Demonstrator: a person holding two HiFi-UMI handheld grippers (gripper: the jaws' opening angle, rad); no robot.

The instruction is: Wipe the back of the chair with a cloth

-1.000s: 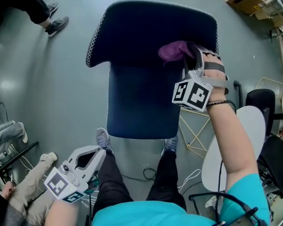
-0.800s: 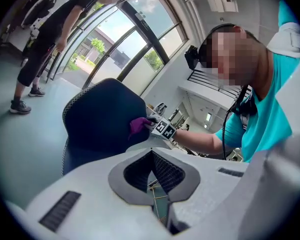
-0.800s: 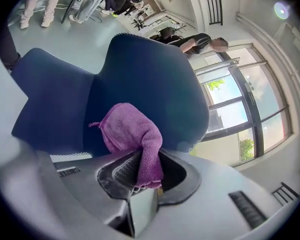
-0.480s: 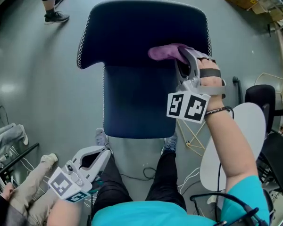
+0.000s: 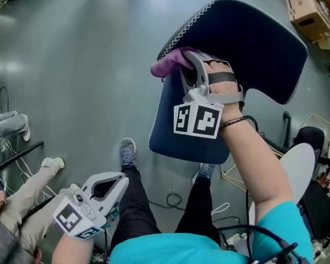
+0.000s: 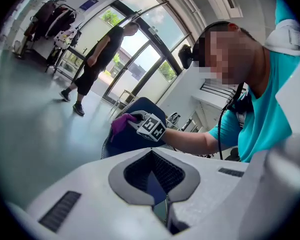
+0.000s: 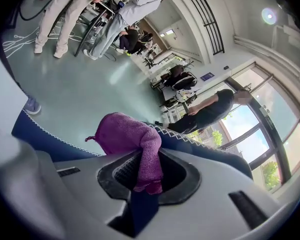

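The purple cloth (image 5: pixel 164 66) sits bunched right at the white-stitched left edge of the chair back (image 5: pixel 247 37), pressed onto the dark blue fabric. Our right gripper (image 5: pixel 185 65) has its jaws clamped on a fold of the cloth. Our left gripper (image 5: pixel 111 185) hangs low beside our legs (image 5: pixel 133 213), jaws together on nothing. We judge the risk lies at that rim: a push outward would carry the cloth off into air, or the chair back could swing away under pressure, since nothing steadies it
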